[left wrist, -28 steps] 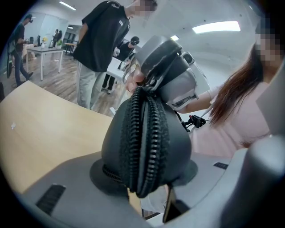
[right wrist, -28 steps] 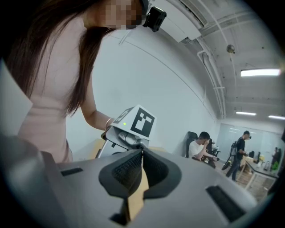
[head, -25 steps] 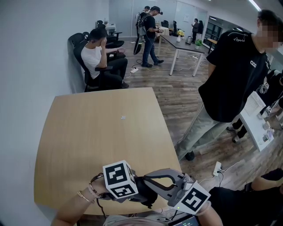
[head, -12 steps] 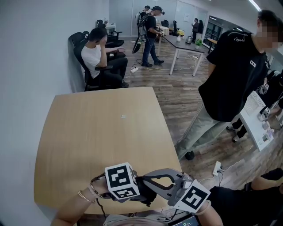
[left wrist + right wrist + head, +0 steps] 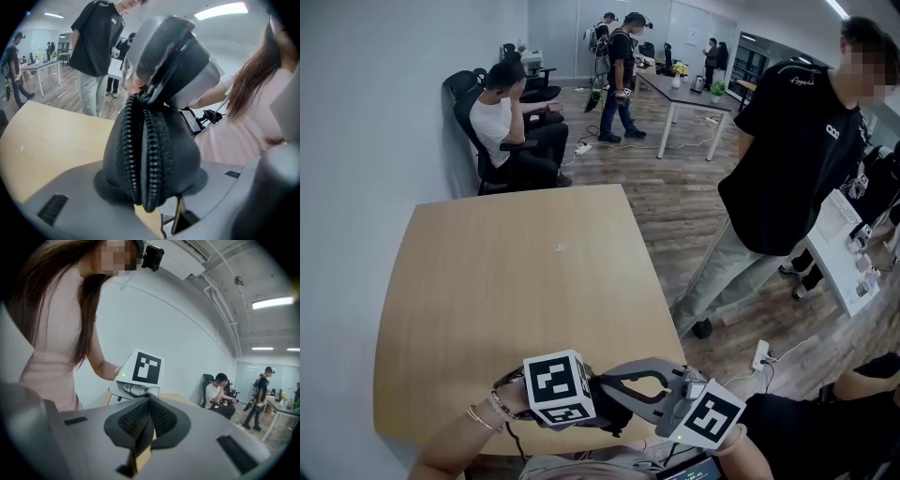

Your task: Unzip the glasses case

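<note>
Wood-floored office from the head view: one pale wooden table (image 5: 487, 309) against the wall, one seated person (image 5: 511, 117) behind it, one standing person (image 5: 787, 159) to its right, three more far back. At the table's near edge, two grippers meeting on one black glasses case (image 5: 607, 420): left gripper (image 5: 589, 412) and right gripper (image 5: 617, 382), with one marker cube apiece.

From the left gripper view: clamped tight on the case's near end, holding it upright. Two rows of zipper teeth (image 5: 140, 154) run side by side with a narrow gap between. Grey right jaws pinched on the zipper's top end.

From the right gripper view: pressed together, with only a thin sliver between.
</note>
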Available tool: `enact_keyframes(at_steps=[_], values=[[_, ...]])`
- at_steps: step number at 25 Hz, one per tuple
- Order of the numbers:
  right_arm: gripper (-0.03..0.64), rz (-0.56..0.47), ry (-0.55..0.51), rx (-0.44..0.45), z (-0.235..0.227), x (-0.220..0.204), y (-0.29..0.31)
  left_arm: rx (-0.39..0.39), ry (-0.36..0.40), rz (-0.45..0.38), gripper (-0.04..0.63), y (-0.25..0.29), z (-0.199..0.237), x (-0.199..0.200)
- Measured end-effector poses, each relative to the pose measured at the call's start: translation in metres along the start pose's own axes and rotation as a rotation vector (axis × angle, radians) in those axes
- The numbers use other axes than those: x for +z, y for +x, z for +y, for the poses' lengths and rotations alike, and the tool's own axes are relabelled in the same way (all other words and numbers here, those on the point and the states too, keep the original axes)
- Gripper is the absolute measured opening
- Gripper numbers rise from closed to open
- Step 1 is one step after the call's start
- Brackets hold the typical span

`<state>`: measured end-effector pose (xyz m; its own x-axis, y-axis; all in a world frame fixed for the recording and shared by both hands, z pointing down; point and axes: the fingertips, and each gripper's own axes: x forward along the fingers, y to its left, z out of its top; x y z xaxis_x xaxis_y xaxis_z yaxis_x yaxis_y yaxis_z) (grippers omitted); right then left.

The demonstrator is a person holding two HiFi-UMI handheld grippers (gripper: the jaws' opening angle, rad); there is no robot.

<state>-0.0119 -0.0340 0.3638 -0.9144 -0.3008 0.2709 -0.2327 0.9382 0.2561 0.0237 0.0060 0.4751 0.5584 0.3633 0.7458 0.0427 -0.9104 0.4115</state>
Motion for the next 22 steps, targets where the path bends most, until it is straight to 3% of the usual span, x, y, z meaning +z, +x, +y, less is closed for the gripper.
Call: enact_keyframes(at_steps=[4, 7, 13, 17, 22], values=[[0.015, -0.126, 0.099, -0.061, -0.007, 0.012, -0.001, 0.035, 0.039, -0.03, 0.196, 0.002, 0.006, 0.003], [0.015, -0.122, 0.108, -0.082, -0.008, 0.009, -0.002, 0.066, 0.059, -0.077, 0.196, 0.004, 0.012, 0.004], [0.017, -0.127, 0.108, -0.099, -0.011, 0.015, -0.001, 0.053, 0.038, -0.32, 0.204, -0.001, 0.009, 0.023], [0.015, -0.142, 0.108, -0.158, -0.021, 0.019, -0.006, 0.042, 0.044, -0.496, 0.204, -0.006, 0.003, 0.037], [0.017, -0.143, 0.115, -0.22, -0.033, 0.019, -0.019, 0.06, 0.034, -0.644, 0.204, -0.012, 0.002, 0.045]])
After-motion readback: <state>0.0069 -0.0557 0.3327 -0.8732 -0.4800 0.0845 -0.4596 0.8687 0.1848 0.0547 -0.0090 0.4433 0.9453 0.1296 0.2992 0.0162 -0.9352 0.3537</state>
